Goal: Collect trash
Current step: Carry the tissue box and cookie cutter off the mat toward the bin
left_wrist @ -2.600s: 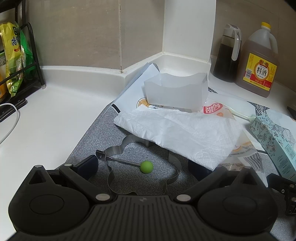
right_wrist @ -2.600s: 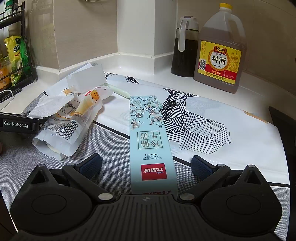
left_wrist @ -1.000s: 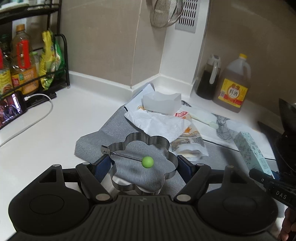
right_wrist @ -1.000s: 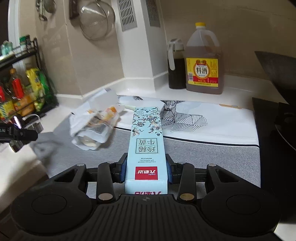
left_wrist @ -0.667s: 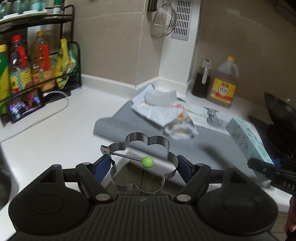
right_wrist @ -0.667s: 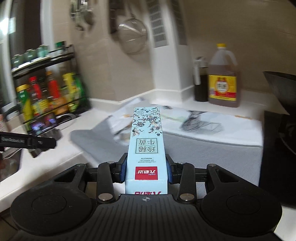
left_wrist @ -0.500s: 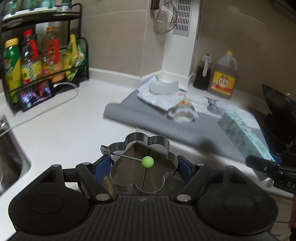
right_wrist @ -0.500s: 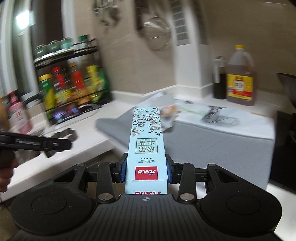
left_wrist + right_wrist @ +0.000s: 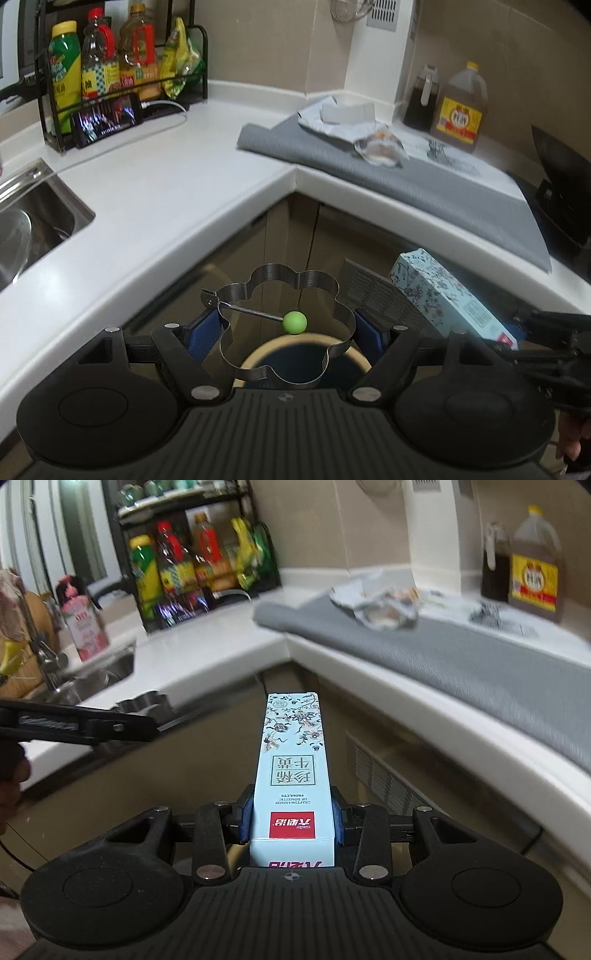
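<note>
Left gripper [image 9: 288, 328] jaws clamp flower-shaped egg ring [image 9: 284, 325], above round bin [image 9: 306, 363]. Right gripper [image 9: 292, 821] jaws grip pale-blue carton [image 9: 291, 771], beside ring.

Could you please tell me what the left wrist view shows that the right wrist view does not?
Only the left wrist view shows the round bin below the flower-shaped metal ring in the left hand-held gripper. Only the right wrist view shows the pink bottle by the sink. Both show the light blue box clamped in the right hand-held gripper, and the grey mat.
</note>
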Tool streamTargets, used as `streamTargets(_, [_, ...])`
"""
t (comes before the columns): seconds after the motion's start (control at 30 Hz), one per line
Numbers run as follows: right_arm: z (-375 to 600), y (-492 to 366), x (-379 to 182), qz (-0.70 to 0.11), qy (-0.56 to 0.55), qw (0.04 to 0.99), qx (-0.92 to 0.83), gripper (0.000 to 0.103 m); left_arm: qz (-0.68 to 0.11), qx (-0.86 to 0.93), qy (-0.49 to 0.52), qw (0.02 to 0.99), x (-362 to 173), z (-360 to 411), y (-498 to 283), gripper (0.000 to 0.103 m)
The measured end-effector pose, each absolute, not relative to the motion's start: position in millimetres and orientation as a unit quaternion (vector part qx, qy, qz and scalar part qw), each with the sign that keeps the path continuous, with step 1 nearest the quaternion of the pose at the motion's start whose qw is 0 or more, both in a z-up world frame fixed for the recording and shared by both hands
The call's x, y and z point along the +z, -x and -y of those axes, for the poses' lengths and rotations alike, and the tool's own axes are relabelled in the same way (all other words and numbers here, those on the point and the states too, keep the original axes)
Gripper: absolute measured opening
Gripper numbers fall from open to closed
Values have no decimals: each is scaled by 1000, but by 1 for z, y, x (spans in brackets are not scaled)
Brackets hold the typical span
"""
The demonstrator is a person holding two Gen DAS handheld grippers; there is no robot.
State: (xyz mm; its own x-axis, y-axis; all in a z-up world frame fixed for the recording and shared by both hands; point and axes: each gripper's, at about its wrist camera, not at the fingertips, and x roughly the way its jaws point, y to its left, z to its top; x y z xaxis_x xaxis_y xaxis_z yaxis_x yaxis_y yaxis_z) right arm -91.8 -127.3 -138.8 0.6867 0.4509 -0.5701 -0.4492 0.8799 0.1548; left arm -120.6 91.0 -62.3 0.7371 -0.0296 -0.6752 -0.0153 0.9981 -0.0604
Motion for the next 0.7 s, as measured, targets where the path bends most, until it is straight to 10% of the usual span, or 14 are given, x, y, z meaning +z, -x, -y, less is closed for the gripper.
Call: streamTargets(0.7, [125, 88, -154, -334, 6, 911, 242, 42, -393, -4, 21, 919, -87, -85, 118, 81])
